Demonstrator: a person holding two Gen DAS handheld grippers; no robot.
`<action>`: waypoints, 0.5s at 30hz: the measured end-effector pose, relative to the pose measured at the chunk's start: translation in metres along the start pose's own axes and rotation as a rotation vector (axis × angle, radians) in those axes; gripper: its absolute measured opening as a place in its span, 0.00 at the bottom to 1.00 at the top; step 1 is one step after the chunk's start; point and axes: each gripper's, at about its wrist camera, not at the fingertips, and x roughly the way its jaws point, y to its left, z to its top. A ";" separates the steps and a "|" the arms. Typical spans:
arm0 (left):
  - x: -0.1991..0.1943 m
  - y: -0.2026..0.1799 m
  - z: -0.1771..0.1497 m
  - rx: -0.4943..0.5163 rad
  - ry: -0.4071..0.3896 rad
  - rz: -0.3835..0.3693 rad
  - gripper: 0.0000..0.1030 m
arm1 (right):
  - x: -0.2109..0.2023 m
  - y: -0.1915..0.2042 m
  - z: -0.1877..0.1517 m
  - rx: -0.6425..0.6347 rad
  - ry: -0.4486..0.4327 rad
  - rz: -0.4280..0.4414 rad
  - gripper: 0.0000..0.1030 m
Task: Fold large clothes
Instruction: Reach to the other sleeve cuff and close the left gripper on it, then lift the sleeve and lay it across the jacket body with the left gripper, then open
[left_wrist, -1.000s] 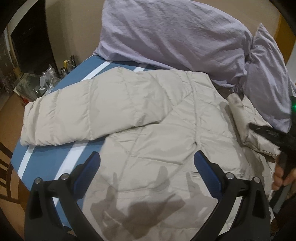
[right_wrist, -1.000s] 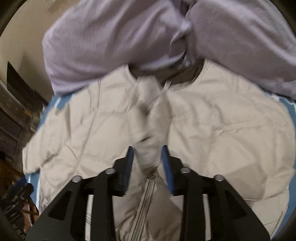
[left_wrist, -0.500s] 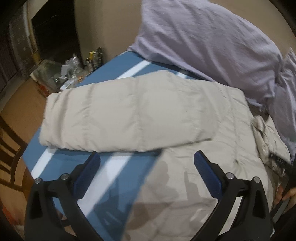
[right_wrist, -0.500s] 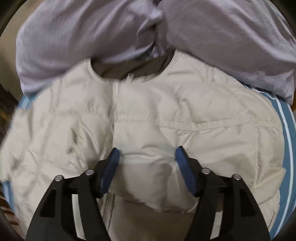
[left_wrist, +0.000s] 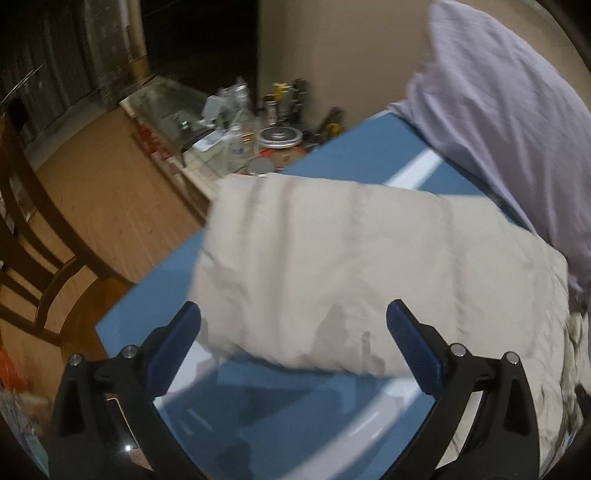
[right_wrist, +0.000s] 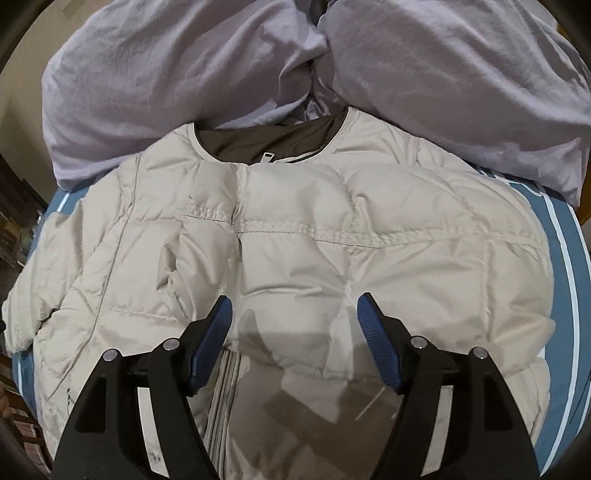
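Now the right hand-held gripper (right_wrist: 293, 325), having let go of the puffer jacket's (right_wrist: 303, 236) front panel, is hovering open while the open left hand-held gripper (left_wrist: 293, 328) is swinging toward the sleeve (left_wrist: 332, 266) at the bed's (left_wrist: 354, 147) left edge.

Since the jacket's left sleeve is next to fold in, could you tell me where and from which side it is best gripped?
Probably at the cuff end of the beige sleeve, which lies flat and stretched out towards the edge of the blue surface. The open left gripper faces the sleeve's near long edge, so come in low from that side and pinch one edge near the cuff; the padding looks too bulky mid-sleeve.
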 end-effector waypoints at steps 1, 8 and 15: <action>0.006 0.007 0.005 -0.009 0.008 0.017 0.97 | -0.002 -0.001 -0.001 0.001 -0.001 0.000 0.70; 0.036 0.028 0.009 -0.083 0.092 0.011 0.78 | -0.010 -0.010 -0.006 0.015 0.000 0.001 0.70; 0.040 0.026 0.003 -0.110 0.090 -0.060 0.40 | -0.015 -0.017 -0.011 0.033 -0.004 0.007 0.70</action>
